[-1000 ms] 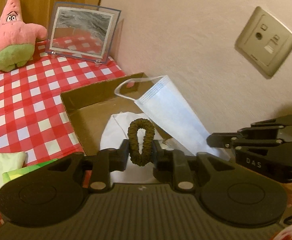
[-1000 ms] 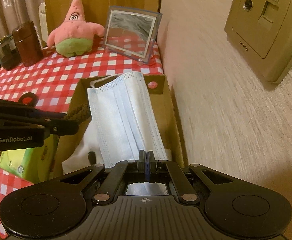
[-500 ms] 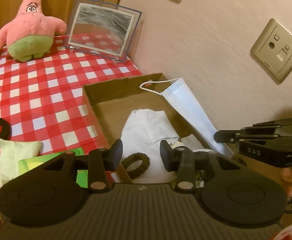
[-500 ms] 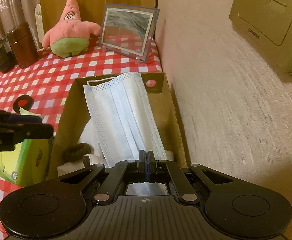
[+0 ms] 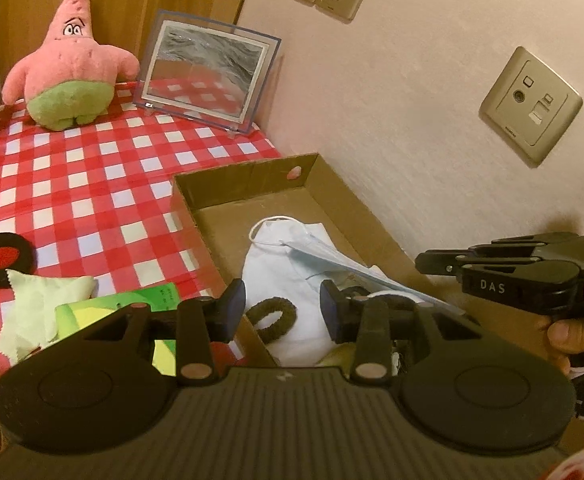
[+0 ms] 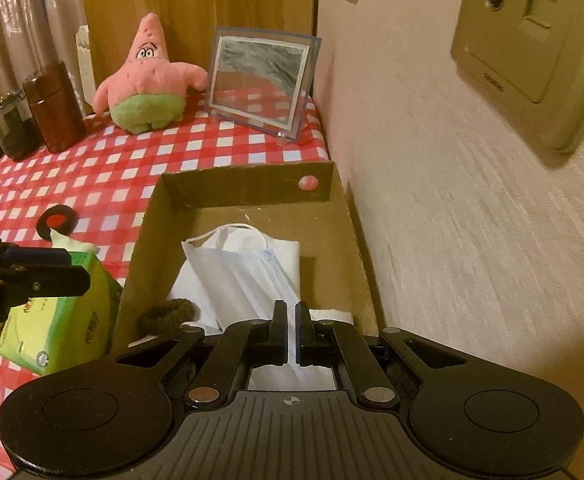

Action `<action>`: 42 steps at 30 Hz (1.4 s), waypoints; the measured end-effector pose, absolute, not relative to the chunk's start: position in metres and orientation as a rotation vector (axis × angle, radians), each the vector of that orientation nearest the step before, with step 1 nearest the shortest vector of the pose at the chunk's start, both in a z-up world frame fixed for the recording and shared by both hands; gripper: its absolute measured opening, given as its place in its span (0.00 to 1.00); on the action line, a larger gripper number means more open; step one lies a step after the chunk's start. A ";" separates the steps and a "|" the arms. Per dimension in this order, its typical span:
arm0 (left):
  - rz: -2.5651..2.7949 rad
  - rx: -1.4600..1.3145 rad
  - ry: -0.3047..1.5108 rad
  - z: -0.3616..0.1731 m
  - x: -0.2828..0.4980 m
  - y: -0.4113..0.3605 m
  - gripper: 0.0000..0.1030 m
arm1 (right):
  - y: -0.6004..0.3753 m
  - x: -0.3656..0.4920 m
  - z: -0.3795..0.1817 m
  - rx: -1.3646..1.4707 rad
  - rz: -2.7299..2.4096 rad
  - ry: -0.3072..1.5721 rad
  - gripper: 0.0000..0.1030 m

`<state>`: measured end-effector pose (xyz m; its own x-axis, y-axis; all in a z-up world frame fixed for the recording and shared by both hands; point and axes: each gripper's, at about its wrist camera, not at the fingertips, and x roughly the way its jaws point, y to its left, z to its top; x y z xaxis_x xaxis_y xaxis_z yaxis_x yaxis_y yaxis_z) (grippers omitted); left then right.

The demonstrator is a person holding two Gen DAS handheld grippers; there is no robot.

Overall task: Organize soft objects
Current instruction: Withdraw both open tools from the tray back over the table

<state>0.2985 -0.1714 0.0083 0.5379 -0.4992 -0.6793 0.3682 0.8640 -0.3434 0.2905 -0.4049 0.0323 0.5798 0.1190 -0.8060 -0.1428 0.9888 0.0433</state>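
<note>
Hovering my left gripper (image 5: 283, 307), fingers spread, above the scrunchie (image 5: 269, 317) in the cardboard box (image 6: 247, 190); my right gripper (image 6: 290, 330), fingers slightly parted, is sitting over the face mask (image 6: 243, 276)

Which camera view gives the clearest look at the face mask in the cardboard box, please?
The right wrist view: the face mask lies spread out, pleats and ear loop visible, in the cardboard box. The left wrist view shows the mask nearly edge-on, a thin strip over white cloth.
</note>
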 end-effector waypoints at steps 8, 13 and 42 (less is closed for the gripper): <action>-0.500 -0.149 0.844 0.020 0.274 -0.160 0.36 | -0.397 0.265 0.051 -0.014 0.151 0.916 0.02; -0.491 -0.136 0.831 0.031 0.255 -0.152 0.37 | -0.386 0.245 0.062 -0.004 0.162 0.899 0.02; -0.445 -0.097 0.756 0.054 0.133 -0.071 0.94 | -0.329 0.154 0.099 0.041 0.244 0.812 0.83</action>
